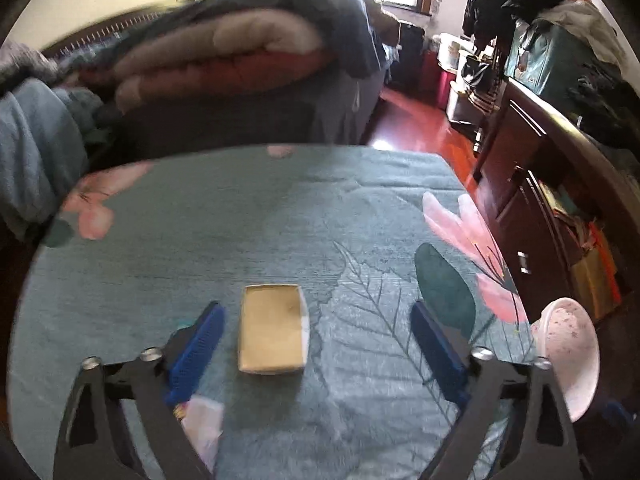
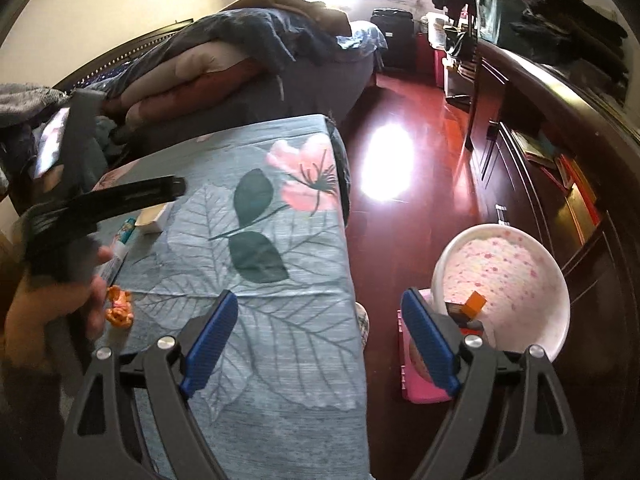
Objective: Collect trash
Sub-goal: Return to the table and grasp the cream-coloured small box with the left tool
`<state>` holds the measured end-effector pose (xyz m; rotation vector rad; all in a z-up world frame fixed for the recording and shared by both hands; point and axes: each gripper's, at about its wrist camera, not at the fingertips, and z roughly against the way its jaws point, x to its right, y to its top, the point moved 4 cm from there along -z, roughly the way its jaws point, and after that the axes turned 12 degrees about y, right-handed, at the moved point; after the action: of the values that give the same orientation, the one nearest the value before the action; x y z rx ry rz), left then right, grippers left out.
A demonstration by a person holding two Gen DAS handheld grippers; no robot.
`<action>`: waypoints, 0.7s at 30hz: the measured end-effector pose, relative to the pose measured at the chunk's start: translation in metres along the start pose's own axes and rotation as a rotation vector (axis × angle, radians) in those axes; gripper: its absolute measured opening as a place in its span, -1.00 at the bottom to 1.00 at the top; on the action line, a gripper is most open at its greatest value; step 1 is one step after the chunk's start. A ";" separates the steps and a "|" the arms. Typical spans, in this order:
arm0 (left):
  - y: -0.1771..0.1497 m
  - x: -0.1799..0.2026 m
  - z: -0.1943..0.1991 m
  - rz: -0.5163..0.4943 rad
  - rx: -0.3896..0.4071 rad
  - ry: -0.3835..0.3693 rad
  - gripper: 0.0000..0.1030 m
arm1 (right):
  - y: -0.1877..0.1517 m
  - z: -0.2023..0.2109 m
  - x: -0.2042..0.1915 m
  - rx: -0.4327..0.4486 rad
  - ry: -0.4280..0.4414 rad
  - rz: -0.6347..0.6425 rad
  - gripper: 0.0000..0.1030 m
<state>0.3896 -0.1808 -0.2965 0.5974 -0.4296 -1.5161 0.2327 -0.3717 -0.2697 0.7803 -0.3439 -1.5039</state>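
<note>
Both of my tongs are hanging open and empty, the left gripper [image 1: 316,344] straddling the small tan box [image 1: 273,329] on the teal cloth [image 1: 240,220], which I am judging could skid away if one finger nudges it first.

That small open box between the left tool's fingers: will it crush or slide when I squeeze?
The small open box looks like thin card with no lid, so probably light and crushable. The fuzzy cloth likely limits sliding.

Box [image 1: 273,328] on table [image 1: 240,220], bin [image 2: 504,280] on floor right — bed [image 1: 240,60] behind
</note>
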 end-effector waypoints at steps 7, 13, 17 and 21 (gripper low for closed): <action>0.003 0.007 -0.013 -0.030 0.000 -0.015 0.06 | 0.004 -0.005 -0.006 -0.006 -0.010 0.002 0.65; 0.004 0.006 -0.010 -0.058 0.015 -0.017 -0.26 | 0.009 -0.010 -0.026 -0.009 0.012 0.030 0.64; 0.005 -0.014 0.003 -0.012 0.036 -0.044 -0.26 | 0.009 -0.013 -0.043 -0.016 0.030 0.058 0.64; 0.005 -0.046 0.022 0.037 0.069 -0.040 -0.26 | 0.008 -0.022 -0.063 -0.032 0.058 0.086 0.65</action>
<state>0.3785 -0.1375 -0.2713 0.6106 -0.5223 -1.4848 0.2483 -0.3062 -0.2637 0.7733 -0.3051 -1.4003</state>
